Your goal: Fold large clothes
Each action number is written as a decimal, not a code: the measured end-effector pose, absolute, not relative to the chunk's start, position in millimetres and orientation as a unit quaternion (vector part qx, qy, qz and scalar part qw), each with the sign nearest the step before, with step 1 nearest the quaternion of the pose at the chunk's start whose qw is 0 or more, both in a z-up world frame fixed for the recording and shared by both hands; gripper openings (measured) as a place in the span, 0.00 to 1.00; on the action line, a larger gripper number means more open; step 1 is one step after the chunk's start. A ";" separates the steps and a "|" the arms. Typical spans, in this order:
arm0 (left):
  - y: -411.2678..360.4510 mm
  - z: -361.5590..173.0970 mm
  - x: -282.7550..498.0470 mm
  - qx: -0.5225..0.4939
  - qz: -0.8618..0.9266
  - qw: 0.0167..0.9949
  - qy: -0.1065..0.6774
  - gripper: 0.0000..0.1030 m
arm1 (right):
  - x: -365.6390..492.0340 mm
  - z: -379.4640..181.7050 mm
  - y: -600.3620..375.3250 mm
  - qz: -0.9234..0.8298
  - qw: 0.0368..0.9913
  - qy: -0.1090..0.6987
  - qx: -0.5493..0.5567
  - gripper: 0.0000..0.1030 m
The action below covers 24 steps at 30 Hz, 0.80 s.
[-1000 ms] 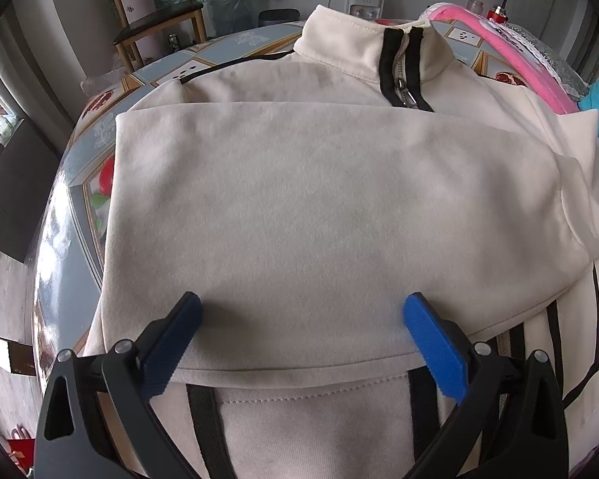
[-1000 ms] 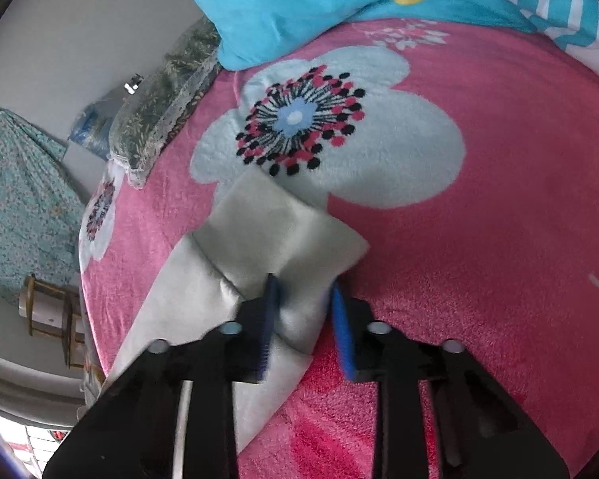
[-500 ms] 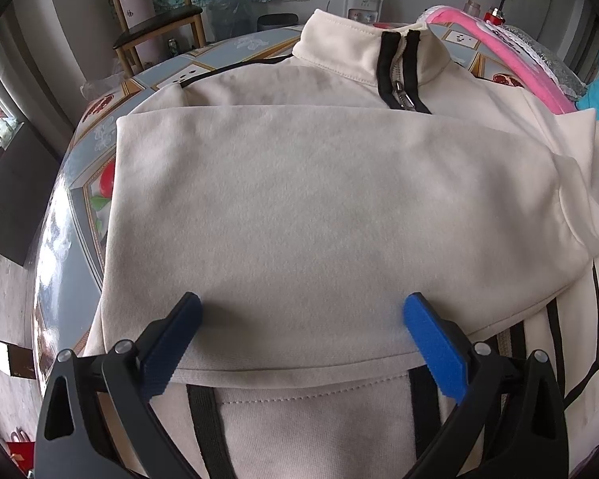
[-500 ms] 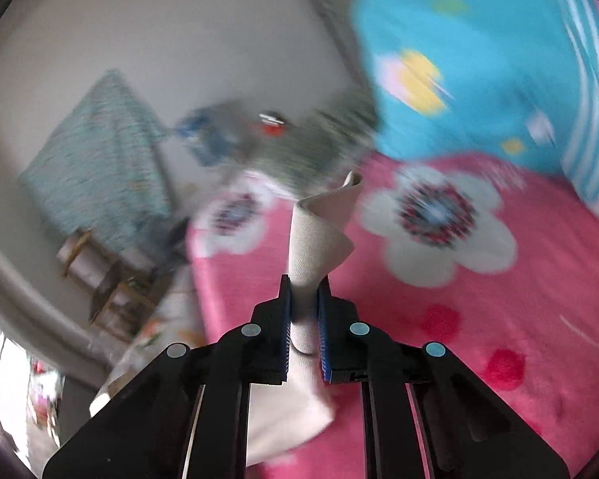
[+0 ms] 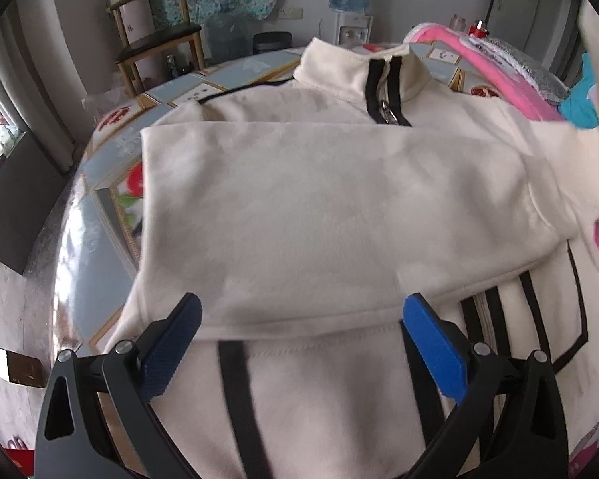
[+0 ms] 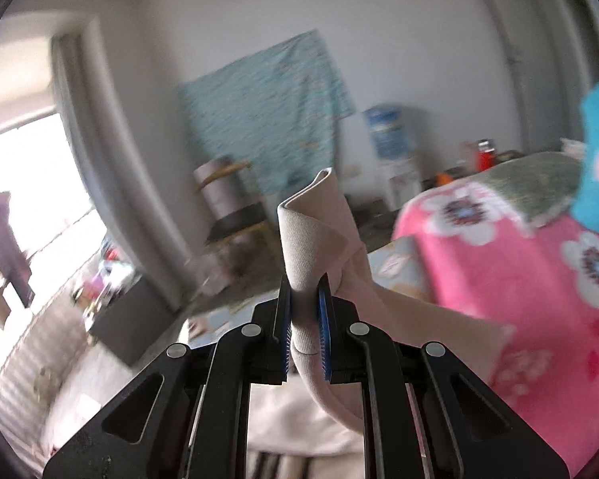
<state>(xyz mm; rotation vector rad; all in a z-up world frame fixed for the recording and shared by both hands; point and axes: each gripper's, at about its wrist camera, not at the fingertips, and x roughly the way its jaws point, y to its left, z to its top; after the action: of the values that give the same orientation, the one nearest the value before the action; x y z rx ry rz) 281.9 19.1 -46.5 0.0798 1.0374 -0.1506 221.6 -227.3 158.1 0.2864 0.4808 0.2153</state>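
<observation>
Left wrist view: cream zip-neck jacket (image 5: pixel 331 207), spread front-up on a patterned surface (image 5: pixel 100 247); one sleeve (image 5: pixel 339 219) is laid folded across the chest. The left gripper (image 5: pixel 301 321) is seen wide open above the hem, nothing between its jaws.

Right wrist view: the other sleeve's ribbed cuff (image 6: pixel 311 255) is pinched and held aloft by the closed right gripper (image 6: pixel 305 319), beside a pink floral blanket (image 6: pixel 539 279).

Handling, judged: fleece-like cloth, soft, limp and light, not fragile; it will drape and sag wherever unsupported. Firmer holds are offered by cuff, hem and collar seams; two layers are best pinched together.
</observation>
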 end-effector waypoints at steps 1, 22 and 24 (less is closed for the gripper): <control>22.1 -44.8 279.4 0.036 -0.069 0.867 0.492 0.96 | 227.0 144.4 -208.7 0.117 0.951 0.251 0.139 0.11; 55.9 -9.6 259.9 -0.084 -0.162 0.879 0.440 0.86 | 246.4 -29.8 -140.7 0.250 0.832 0.440 0.227 0.57; 47.3 -8.5 272.5 -0.097 -0.174 0.873 0.445 0.80 | 229.7 -23.7 -169.8 0.214 0.852 0.424 0.219 0.51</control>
<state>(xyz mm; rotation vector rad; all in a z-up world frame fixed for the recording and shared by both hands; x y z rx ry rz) 272.5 47.3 -8.5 -0.2028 0.9301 -0.3632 229.7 -169.8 -23.7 0.4602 0.8931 0.4498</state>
